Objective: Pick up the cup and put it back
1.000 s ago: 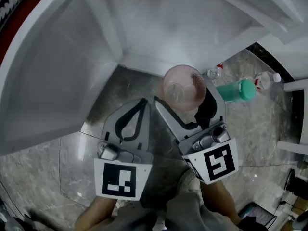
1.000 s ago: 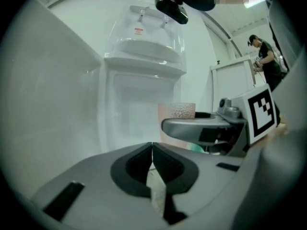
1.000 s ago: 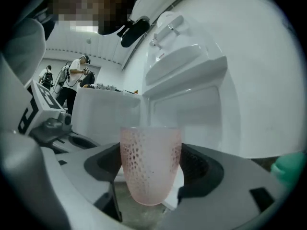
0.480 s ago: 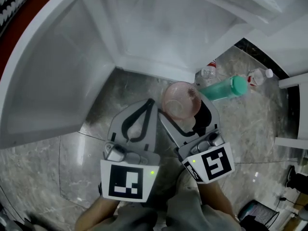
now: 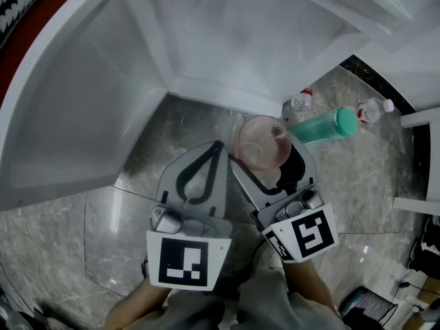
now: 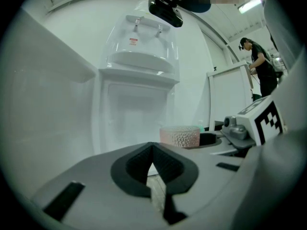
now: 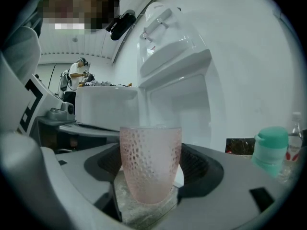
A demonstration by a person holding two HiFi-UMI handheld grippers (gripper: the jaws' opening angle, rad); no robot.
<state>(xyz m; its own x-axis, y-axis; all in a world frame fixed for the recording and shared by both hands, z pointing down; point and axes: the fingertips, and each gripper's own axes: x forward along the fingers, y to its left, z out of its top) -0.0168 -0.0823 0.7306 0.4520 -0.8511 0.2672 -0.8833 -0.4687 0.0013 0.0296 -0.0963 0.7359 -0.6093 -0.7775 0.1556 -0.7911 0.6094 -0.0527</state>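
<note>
A pink dimpled cup (image 5: 263, 143) stands upright between the jaws of my right gripper (image 5: 268, 151), which is shut on it at both sides. In the right gripper view the cup (image 7: 150, 162) fills the middle, its base clear of the marble floor seen beneath it. My left gripper (image 5: 216, 148) sits beside it on the left, shut, its tips meeting with nothing between them. From the left gripper view the cup (image 6: 180, 136) shows to the right of the shut jaws' tips (image 6: 152, 147).
A white water dispenser (image 5: 227, 47) stands straight ahead with its recessed front panel facing me. On the marble floor to the right lie a green bottle (image 5: 320, 127) and two clear bottles (image 5: 299, 102) (image 5: 371, 110). A person (image 6: 259, 71) stands far off.
My right gripper has drawn back towards me and a little lower with the cup still in it, then held still. The left gripper has barely moved.
</note>
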